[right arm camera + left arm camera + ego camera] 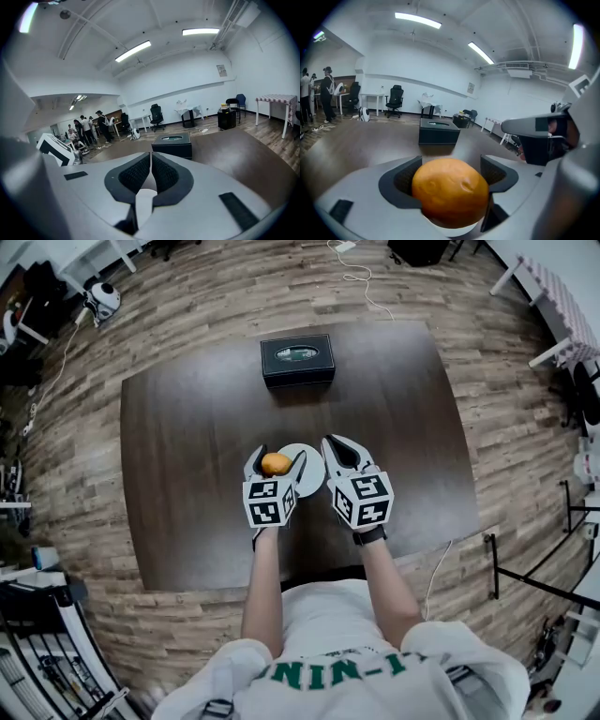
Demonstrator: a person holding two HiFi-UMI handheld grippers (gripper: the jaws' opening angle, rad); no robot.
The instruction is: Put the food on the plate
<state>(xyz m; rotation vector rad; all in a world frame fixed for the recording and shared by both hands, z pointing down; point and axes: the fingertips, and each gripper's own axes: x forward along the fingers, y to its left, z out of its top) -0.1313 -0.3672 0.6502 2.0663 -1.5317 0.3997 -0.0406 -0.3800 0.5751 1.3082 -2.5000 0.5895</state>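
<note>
Orange food: round, bun-like lump (skin slightly dimpled), clamped in the left gripper over the left rim of the plate; whether it touches the plate cannot be told.
Left jaws: spread wide, pads pressing the food from both sides.
Right gripper: jaws together with nothing between them, tips over the plate's right rim.
Plate: white, round, on the table, roughly midway between its left and right edges and a little closer to the near edge.
Black box: by the table's far edge, well apart from the plate.
Table: dark brown wood.
</note>
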